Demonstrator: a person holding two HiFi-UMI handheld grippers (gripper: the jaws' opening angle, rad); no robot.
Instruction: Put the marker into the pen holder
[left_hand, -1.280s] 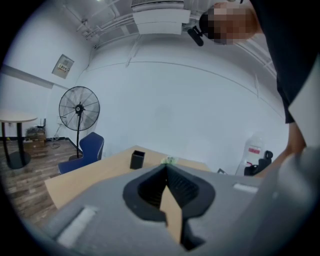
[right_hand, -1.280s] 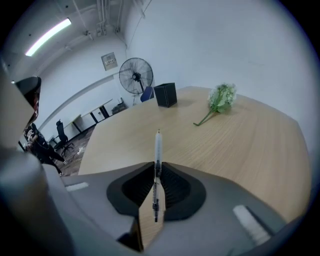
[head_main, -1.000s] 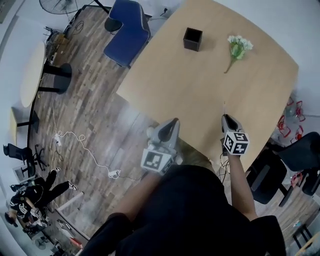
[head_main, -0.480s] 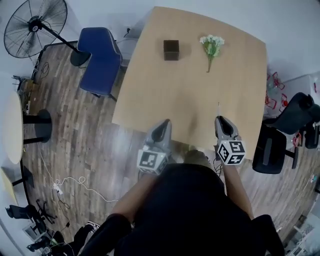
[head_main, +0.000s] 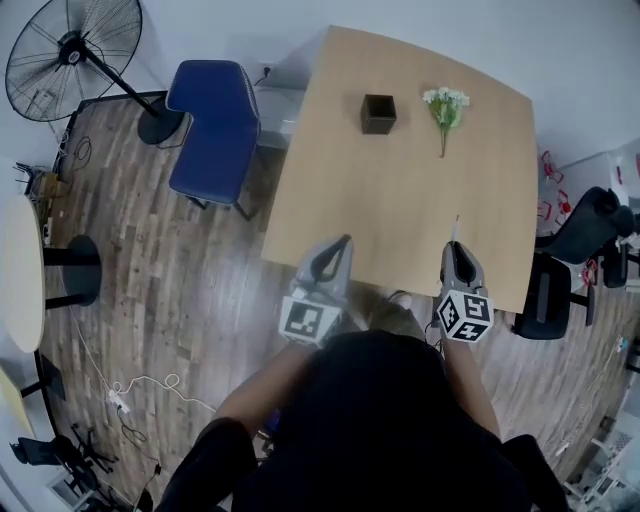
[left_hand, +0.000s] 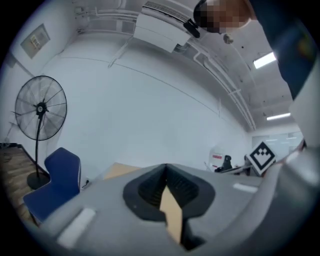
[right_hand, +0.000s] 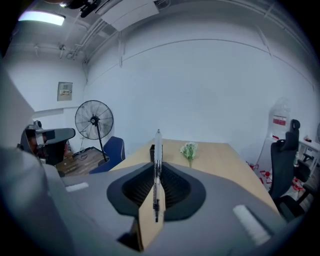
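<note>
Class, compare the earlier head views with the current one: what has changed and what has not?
The person has turned to face the table squarely, bringing the fan fully into view. Nothing was picked up or released: the right claw stays shut on the marker, the left claw stays shut and empty. Pen holder and flowers lie unmoved on the table.

head: steeply down, high over table (head_main: 400, 200) | gripper views: low, forward along jaws | shared: table, fan (head_main: 70, 55)

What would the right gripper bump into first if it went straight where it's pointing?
Probably the table, since the right gripper, shut on the marker, tilts down over it. The pen holder lies beyond, nearly in line; depth is unclear.
</note>
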